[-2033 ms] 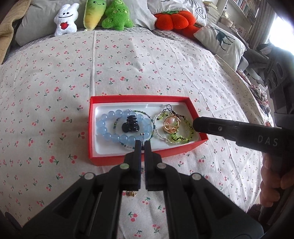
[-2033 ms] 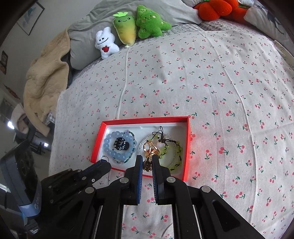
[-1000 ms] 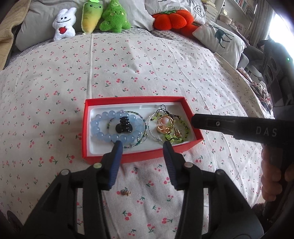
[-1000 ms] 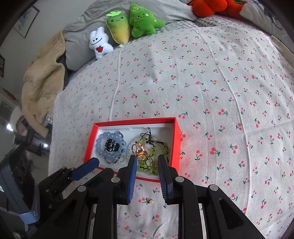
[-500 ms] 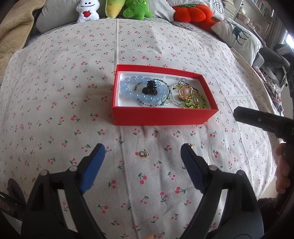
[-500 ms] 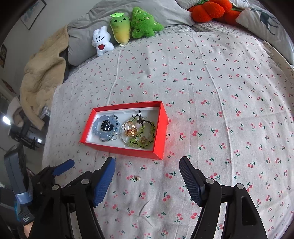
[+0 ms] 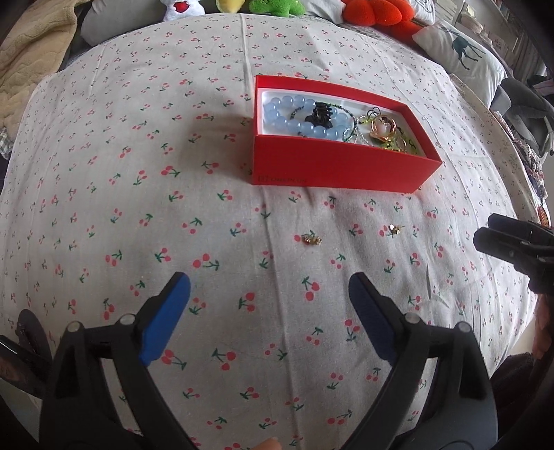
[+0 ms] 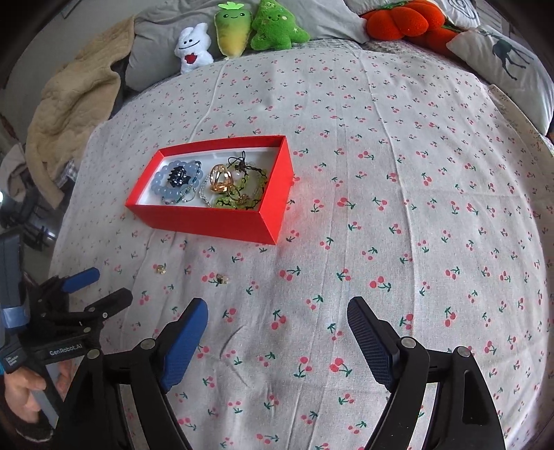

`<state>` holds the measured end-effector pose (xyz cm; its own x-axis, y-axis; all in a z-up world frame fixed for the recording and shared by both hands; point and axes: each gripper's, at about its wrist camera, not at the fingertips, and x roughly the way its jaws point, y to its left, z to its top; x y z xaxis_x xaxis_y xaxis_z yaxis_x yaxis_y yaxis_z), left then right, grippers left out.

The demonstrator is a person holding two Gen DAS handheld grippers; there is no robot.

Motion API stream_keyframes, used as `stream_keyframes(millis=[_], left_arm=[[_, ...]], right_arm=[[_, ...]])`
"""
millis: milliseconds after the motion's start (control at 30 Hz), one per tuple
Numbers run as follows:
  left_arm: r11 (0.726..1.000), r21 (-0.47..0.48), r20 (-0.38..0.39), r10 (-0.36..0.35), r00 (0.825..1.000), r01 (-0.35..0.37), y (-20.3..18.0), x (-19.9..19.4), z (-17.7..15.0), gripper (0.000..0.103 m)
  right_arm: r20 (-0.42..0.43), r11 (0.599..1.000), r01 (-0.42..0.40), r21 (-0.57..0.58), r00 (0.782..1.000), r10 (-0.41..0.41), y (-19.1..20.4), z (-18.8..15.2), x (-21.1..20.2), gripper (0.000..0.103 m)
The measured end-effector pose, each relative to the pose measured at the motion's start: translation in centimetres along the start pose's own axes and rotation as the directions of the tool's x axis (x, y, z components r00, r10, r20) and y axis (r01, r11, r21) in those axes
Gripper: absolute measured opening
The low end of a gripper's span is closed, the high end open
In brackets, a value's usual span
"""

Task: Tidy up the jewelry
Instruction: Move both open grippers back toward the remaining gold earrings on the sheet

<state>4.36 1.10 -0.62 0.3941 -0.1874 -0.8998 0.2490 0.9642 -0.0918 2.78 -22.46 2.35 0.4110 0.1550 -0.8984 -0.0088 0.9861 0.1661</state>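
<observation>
A red box (image 7: 341, 168) (image 8: 221, 221) sits on the cherry-print bedspread, holding a blue bead bracelet (image 7: 294, 119) (image 8: 162, 185), a black hair claw (image 7: 320, 114), a gold ring (image 7: 382, 126) (image 8: 221, 180) and green beaded strings (image 8: 242, 200). Two small gold earrings lie loose on the cloth in front of the box, one to the left (image 7: 311, 239) (image 8: 160, 268) and one to the right (image 7: 394, 228) (image 8: 221, 278). My left gripper (image 7: 270, 287) hangs above the cloth short of them, jaws opening wide with nothing between them. My right gripper (image 8: 277, 309) is likewise opening wide with nothing between its jaws.
Plush toys (image 8: 239, 31) and an orange pumpkin cushion (image 8: 398, 20) line the head of the bed. A deer-print pillow (image 7: 464, 52) lies at the right, a beige blanket (image 8: 65, 107) at the left. A hand (image 8: 24, 387) holds the left gripper.
Both grippers have opened wide and pulled back from the box toward the near side of the bed. The two earrings now lie in plain view between the box and the fingers.
</observation>
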Motion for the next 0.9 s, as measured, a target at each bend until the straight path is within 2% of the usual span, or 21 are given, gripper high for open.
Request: stream_keyframes(millis=[333, 533, 667, 800, 867, 900], left_arm=[[0.999, 0.05, -0.029, 0.016, 0.999, -0.014, 0.9, 1.6, -2.6, 0.093], [0.995, 0.101, 0.001, 0.012, 1.0, -0.012, 0.9, 1.5, -3.2, 0.093], [0.993, 0.118, 0.011, 0.0, 1.0, -0.001, 0.6, 1.6, -3.1, 0.093], [0.989, 0.144, 0.026, -0.048, 0.999, 0.044, -0.1, 1.7, -2.7, 0.093], [0.985, 0.156, 0.034, -0.076, 0.997, 0.07, -0.5, 1.8, -2.3, 0.088], [0.983, 0.161, 0.037, -0.091, 0.995, 0.084, -0.7, 1.8, -2.1, 0.081]], right_arm=[[-0.068, 0.994, 0.046, -0.1, 0.996, -0.053, 0.9, -3.0, 2.3, 0.084], [-0.099, 0.987, 0.068, -0.146, 0.992, -0.083, 1.4, -4.2, 3.7, 0.084], [-0.077, 0.978, 0.093, -0.186, 0.991, -0.109, 2.1, -4.4, 4.3, 0.088], [-0.058, 0.973, 0.096, -0.212, 0.992, -0.11, 3.0, -4.0, 4.9, 0.088], [-0.056, 0.97, 0.097, -0.223, 0.992, -0.112, 3.3, -3.7, 5.1, 0.088], [-0.056, 0.97, 0.097, -0.223, 0.992, -0.112, 3.3, -3.5, 5.2, 0.088]])
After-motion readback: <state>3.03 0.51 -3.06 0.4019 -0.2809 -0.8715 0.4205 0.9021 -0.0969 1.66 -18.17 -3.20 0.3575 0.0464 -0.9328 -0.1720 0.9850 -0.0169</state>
